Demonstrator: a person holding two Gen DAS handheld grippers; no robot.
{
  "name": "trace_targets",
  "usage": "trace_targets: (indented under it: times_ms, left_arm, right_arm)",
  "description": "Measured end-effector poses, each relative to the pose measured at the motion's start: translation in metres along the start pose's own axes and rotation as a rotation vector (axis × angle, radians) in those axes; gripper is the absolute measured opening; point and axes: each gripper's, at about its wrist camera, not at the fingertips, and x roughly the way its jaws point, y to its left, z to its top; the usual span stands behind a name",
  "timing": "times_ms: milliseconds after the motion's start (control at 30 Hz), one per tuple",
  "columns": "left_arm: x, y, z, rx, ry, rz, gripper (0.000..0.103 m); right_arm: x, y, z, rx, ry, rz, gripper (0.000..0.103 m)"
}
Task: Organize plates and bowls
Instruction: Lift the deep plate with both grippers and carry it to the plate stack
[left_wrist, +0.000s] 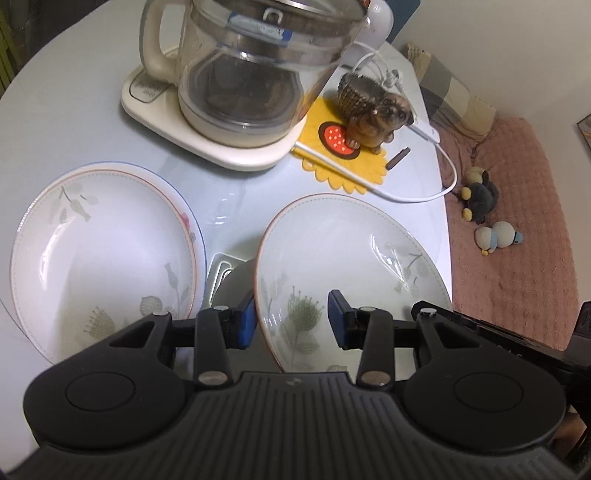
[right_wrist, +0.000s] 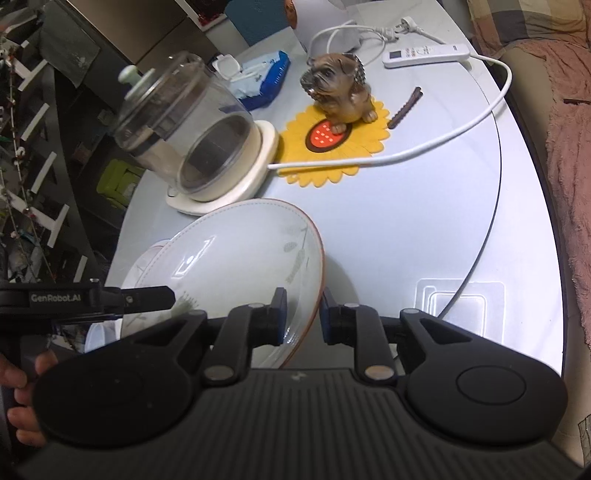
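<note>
A white floral plate is held tilted above the pale blue table. My left gripper straddles its near rim with a gap left at the right pad, so it is open. My right gripper pinches the same plate at its orange rim and is shut on it. A second floral plate lies on another plate at the left, whose rim shows beneath it. The left gripper body also shows in the right wrist view.
A glass kettle on its cream base stands behind. A bulldog figurine sits on a yellow sunflower mat. A white cable, a remote and a wipes pack lie further back. A pink couch is right.
</note>
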Motion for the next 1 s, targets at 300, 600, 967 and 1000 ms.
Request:
trace_targets:
  times_ms: [300, 600, 967, 1000]
  left_arm:
    - [-0.048, 0.023, -0.002, -0.046, -0.077, -0.028, 0.045]
    - [-0.096, 0.068, -0.017, -0.130, -0.127, -0.080, 0.045]
    - [-0.123, 0.120, -0.016, -0.179, -0.147, -0.114, 0.045]
    - [-0.124, 0.125, -0.016, -0.183, -0.149, -0.114, 0.045]
  right_arm:
    - [-0.017, 0.038, -0.002, -0.076, -0.036, 0.034, 0.022]
    - [-0.022, 0.085, 0.003, -0.160, -0.068, 0.078, 0.022]
    - [-0.005, 0.133, 0.001, -0.145, -0.066, 0.074, 0.022]
    - [-0.002, 0.136, 0.000, -0.147, -0.064, 0.073, 0.022]
